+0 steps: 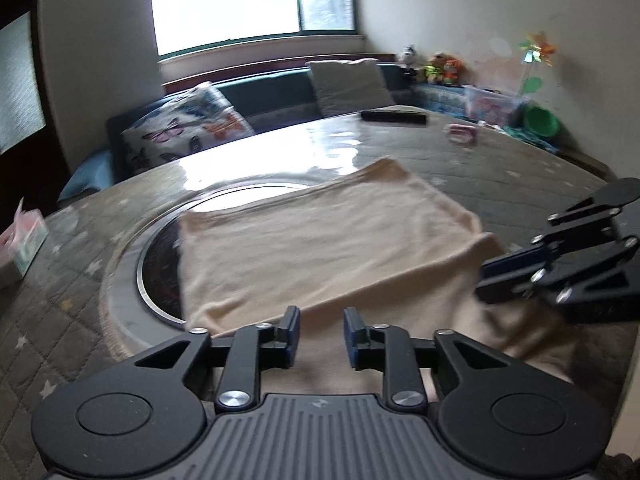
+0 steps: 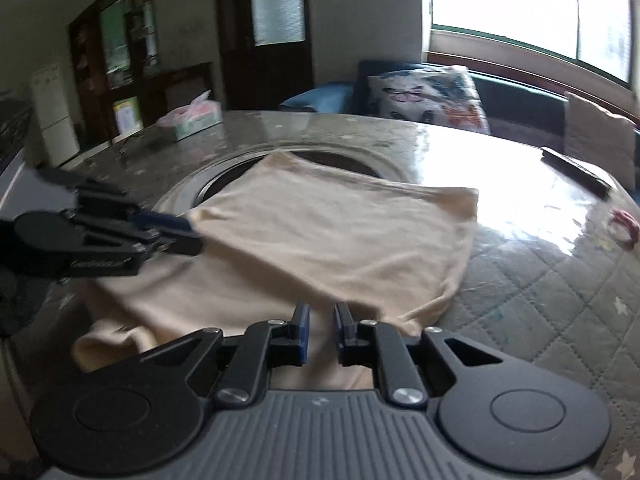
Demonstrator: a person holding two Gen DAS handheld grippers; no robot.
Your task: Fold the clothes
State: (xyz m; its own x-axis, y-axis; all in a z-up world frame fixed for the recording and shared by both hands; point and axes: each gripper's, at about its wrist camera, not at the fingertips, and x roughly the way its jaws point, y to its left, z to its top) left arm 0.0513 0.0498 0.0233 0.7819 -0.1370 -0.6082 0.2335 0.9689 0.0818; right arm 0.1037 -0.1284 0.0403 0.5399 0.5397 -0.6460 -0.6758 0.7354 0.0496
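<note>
1. The cream garment (image 1: 320,236) lies near the middle of the round tabletop (image 1: 520,160), partly covering the dark round inset (image 1: 160,256) at its centre. A top layer already sits folded over a lower one, so I judge that one fold is done.
2. The left hand-held gripper (image 1: 321,338) sits at the garment's near edge, at 6 o'clock in its own view, jaws parted with no cloth pinched: released.
3. The right hand-held gripper (image 2: 321,334) is the same, jaws narrowly apart over the near hem, gripping nothing.
4. What seems left: the lower layer bunches loosely toward 7 o'clock in the right view, so smoothing and further folds look outstanding.
5. Containers: a tissue box (image 2: 192,118) at 10 o'clock shows tissue poking out; a clear plastic tub (image 1: 494,104) at 2 o'clock holds something pinkish I can't make out.
</note>
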